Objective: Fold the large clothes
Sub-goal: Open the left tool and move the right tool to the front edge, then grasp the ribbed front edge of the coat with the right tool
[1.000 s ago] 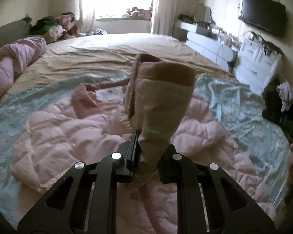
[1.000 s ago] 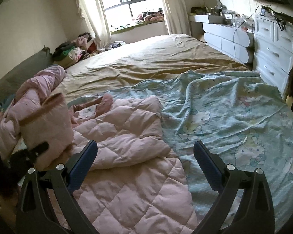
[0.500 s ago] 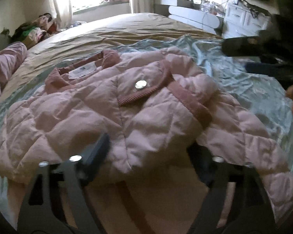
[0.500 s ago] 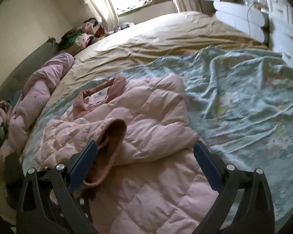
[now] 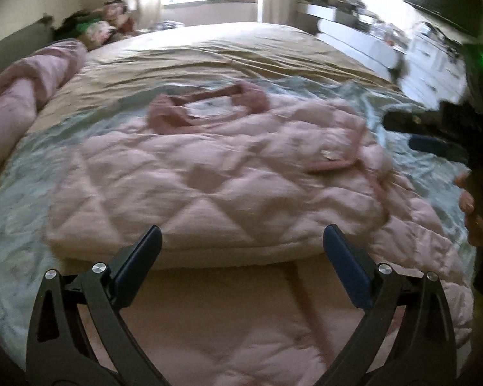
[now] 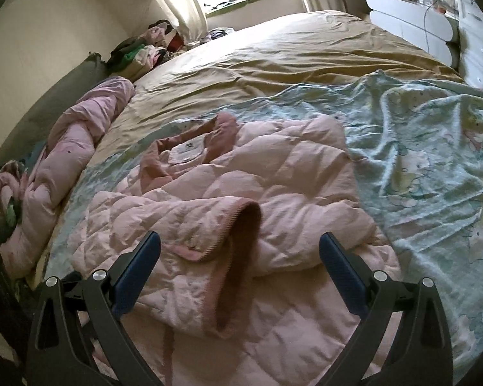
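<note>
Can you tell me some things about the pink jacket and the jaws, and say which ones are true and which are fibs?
1. The pink jacket lies on the bed. True.
2. The left gripper has its jaws clamped on a sleeve. False: they are opening wide, with nothing pinched between them.
3. A sleeve cuff is folded across the jacket's front. True.
4. The jacket rests on a bare wooden floor. False: it rests on a light blue printed blanket.
5. The right gripper has its jaws shut. False: they stand open over the jacket.
</note>
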